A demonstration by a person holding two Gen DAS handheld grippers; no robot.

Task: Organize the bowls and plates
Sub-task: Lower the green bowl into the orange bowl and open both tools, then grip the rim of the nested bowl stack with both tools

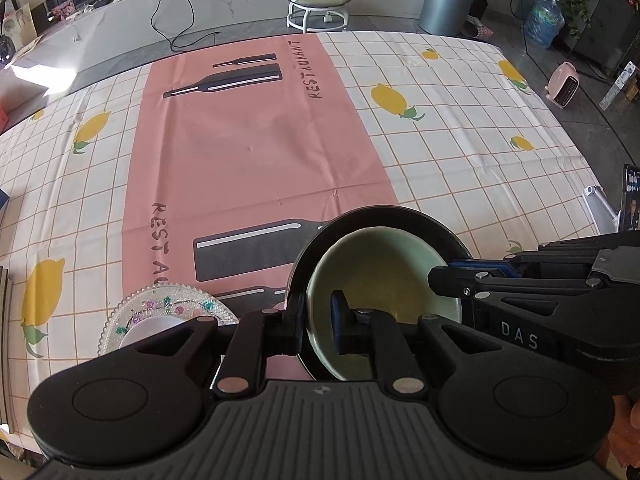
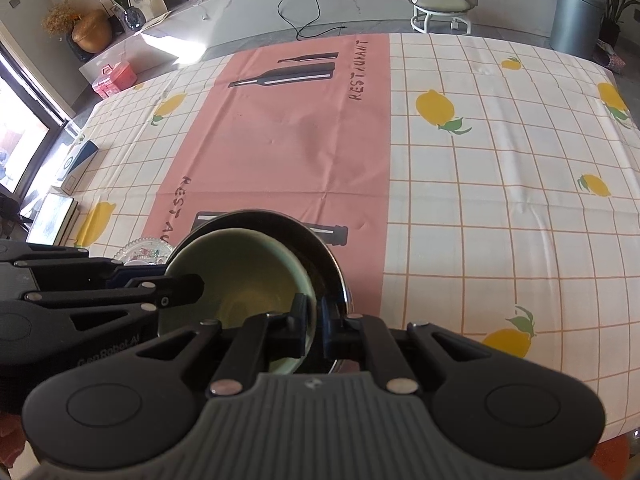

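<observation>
**Two grippers on nested bowls**

Left gripper (image 1: 318, 326) pinches the dark metal bowl (image 1: 384, 214) rim; right gripper (image 2: 316, 326) pinches the green ceramic bowl (image 2: 240, 272) rim nested inside — stiff, slippery, breakable. Beaded glass plate (image 1: 168, 300) lies just left.

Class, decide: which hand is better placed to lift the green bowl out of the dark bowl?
Right. The right fingers pinch only the green bowl at its rim; the left fingers straddle both rims, probably better for steadying the dark bowl.
</observation>
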